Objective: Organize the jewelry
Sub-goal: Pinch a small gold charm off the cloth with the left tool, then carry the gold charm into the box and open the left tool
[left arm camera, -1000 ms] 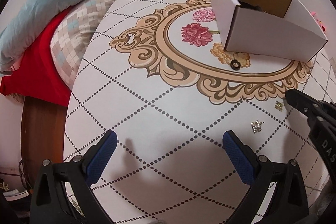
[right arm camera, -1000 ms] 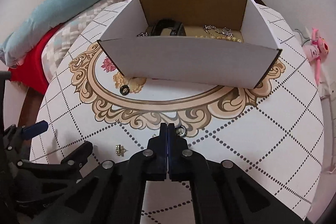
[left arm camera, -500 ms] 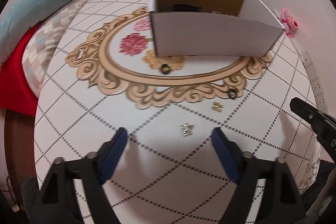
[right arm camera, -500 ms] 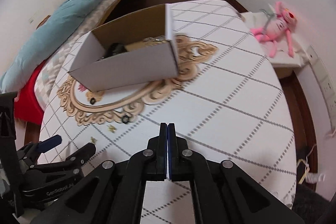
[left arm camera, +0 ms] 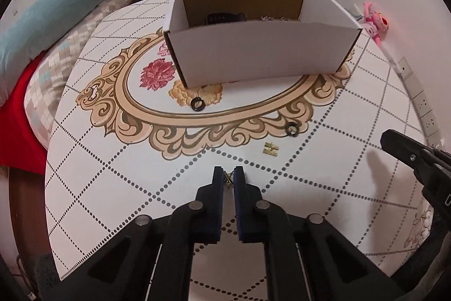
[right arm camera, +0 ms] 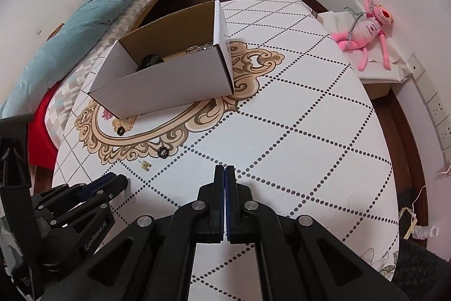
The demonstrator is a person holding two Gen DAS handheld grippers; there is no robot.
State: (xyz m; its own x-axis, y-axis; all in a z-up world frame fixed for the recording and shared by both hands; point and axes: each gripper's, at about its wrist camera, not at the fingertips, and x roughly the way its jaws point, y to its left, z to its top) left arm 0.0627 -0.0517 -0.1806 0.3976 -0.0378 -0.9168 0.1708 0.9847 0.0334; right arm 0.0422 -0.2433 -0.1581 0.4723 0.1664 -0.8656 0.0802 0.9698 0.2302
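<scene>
Only via left wrist: left gripper (left arm camera: 228, 178) clamped on small earring (left arm camera: 227, 179); right gripper (right arm camera: 225, 174) closed, empty; box (left arm camera: 253, 52) holding black band (left arm camera: 224, 18), chains (right arm camera: 198, 48).

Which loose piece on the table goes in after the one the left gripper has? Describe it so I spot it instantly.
Start at the white cardboard box and come down past the ornate beige scroll border. Just outside it, on plain white, lies a small gold earring. Unlike the two black rings lying on the print, it is shiny, gold and blocky; the left gripper pinches a similar metallic piece.
</scene>
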